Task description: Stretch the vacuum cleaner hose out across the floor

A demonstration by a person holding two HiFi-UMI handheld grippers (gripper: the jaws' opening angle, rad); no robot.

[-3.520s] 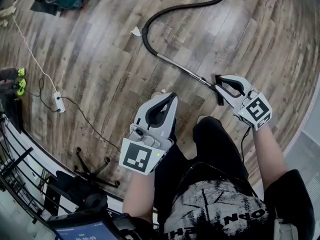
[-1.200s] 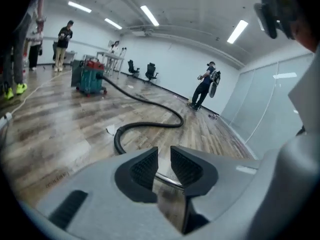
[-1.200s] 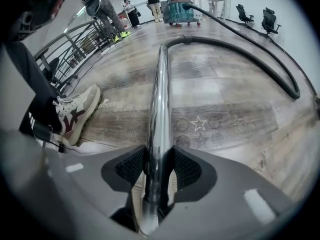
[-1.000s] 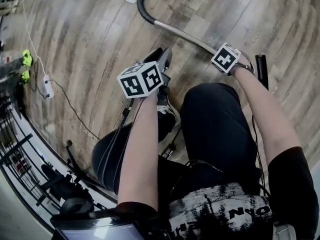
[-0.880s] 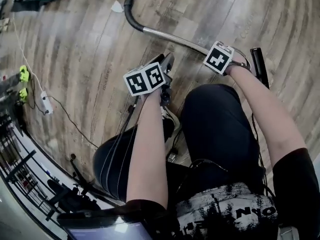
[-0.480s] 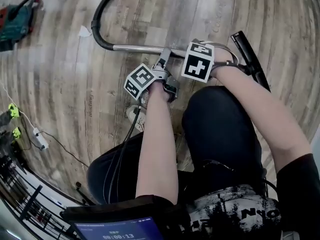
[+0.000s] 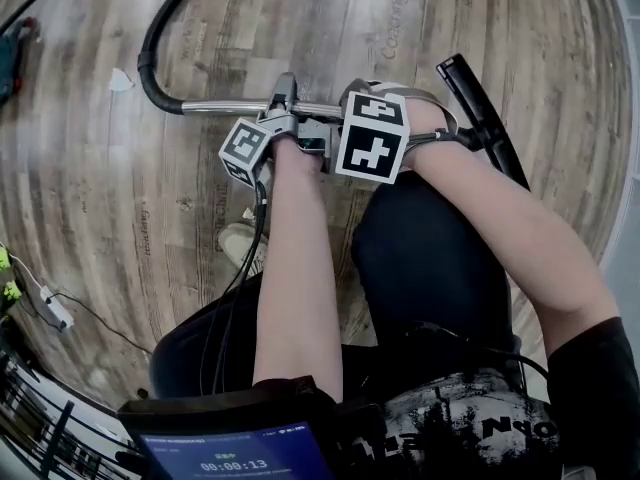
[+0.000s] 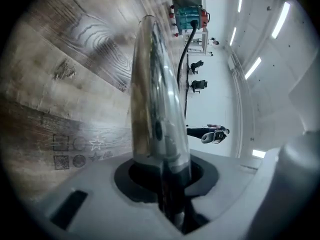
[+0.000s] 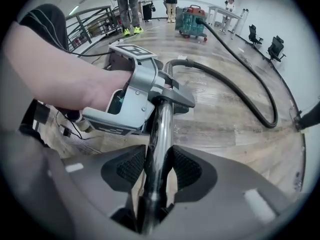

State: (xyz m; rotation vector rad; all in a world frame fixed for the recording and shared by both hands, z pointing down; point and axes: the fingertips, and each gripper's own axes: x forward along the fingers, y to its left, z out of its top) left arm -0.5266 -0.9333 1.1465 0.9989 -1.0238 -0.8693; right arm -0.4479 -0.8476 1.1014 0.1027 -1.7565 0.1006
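Across the wooden floor (image 7: 200, 218) the black hose (image 7: 146, 63) still lies in a loose curve, far and to the left, running back to the vacuum cleaner (image 9: 191, 19). I work it from its stiff end, the metal tube (image 7: 215, 107), since that seems the surest handle for dragging the slack straight. My right hand-held gripper (image 9: 159, 168) pinches the tube at its near end. The left hand-held gripper (image 7: 284, 103) sits just beyond it, jaws closing around the same tube, towards the hose.
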